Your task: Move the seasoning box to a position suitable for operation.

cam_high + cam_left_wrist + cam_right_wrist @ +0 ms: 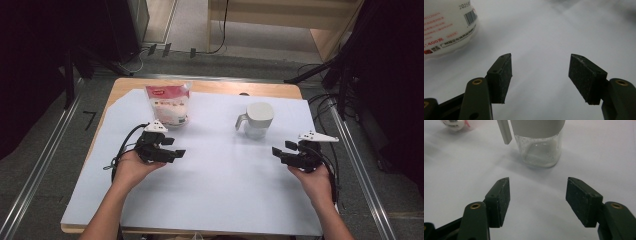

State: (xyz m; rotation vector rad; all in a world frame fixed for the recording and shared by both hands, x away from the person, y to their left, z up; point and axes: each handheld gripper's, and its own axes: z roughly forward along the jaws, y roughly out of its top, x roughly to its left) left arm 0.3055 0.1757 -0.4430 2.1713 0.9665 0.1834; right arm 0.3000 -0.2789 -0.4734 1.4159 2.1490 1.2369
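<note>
- Left claw (172, 147): held in the person's left hand (131, 167) at the left of the counter (225, 190); jaws spread, nothing between them; pads flat, black, finely grained.
- Bag (168, 103): stands at the far left of the counter, just beyond the left claw and apart from it. Soft clear plastic, red printed top, white contents. In the left gripper view its rounded lower part (447, 27) sits far left of the jaws, with red print and a barcode.
- Right claw (281, 148): held in the right hand (315, 182) at the right of the counter; jaws spread, holding nothing.
- Jug (255, 120): stands far of centre, beyond and left of the right claw, apart from it. Clear glass body (539, 151), rounded-square, with a grey matte lid and a slim grey handle (504, 131).
- Counter: flat white sheet over a wooden top.
</note>
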